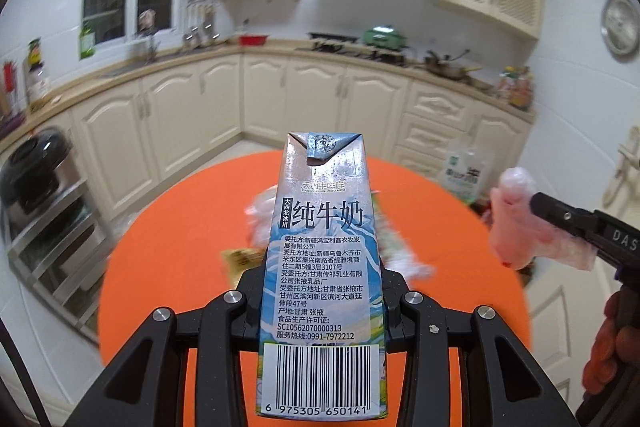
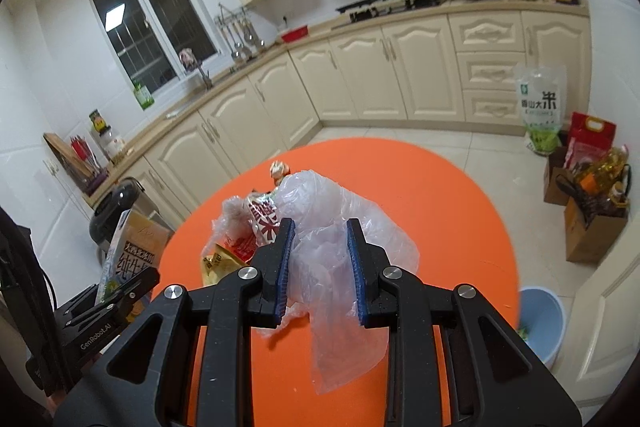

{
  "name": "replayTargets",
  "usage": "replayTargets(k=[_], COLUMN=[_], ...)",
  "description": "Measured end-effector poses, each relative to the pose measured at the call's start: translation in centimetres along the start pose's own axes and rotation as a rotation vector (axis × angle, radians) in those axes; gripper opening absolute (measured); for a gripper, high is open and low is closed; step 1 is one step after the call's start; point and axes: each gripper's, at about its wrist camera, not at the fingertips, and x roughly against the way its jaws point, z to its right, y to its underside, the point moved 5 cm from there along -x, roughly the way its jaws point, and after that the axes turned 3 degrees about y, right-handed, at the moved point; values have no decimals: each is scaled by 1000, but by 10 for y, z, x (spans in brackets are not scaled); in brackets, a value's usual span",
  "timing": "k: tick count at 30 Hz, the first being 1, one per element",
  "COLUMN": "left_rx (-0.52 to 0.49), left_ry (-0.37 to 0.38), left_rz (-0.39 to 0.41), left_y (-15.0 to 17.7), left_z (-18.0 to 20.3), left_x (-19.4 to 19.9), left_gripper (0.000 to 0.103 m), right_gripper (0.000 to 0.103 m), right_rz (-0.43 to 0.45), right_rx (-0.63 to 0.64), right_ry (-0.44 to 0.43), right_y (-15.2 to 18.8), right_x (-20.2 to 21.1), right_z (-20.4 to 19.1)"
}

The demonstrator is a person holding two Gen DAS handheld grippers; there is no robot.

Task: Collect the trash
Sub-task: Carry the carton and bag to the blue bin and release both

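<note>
Our left claw (image 1: 320, 291) clamps the milk carton (image 1: 320, 247); our right claw (image 2: 320, 259) clamps a clear plastic bag (image 2: 336, 227) above the orange bench (image 2: 440, 207).

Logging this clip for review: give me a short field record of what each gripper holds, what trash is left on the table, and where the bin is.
left gripper: shut on milk carton, carried upright above the table
right gripper: shut on clear plastic bag, crumpled, hanging below the pads
table: round, orange
trash left on table: snack wrappers near the middle
bin: light blue bucket on the floor, beside the table in the right wrist view
</note>
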Motion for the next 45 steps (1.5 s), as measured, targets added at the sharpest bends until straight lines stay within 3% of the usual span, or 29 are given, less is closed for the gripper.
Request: replayTargets(k=[7,12,16,21,32,45], left_rx=[-107,-171,-220,-273,-340,-382], left_ry=[113,217,305,387,384,315], left_rz=[33,14,-34,-153,-346,-609], left_y=[11,19,26,53,84,131], left_z=[64,108,145,175,193,274], left_x=[18,14,-5,-38,-139,-295], left_gripper=[35,35,35,35,35,36], right_gripper=[24,24,24,24,24,24], right_rz=[93,150,164,143,-23,-263], right_rx=[-41,-93,-163,-274,-427,-589], right_ry=[42,129,200,285,342,310], right_y=[-8,-12,-9,6,57,143], right_x=[62,102,122,128,62,-55], right_z=[44,100,152,231,354,444])
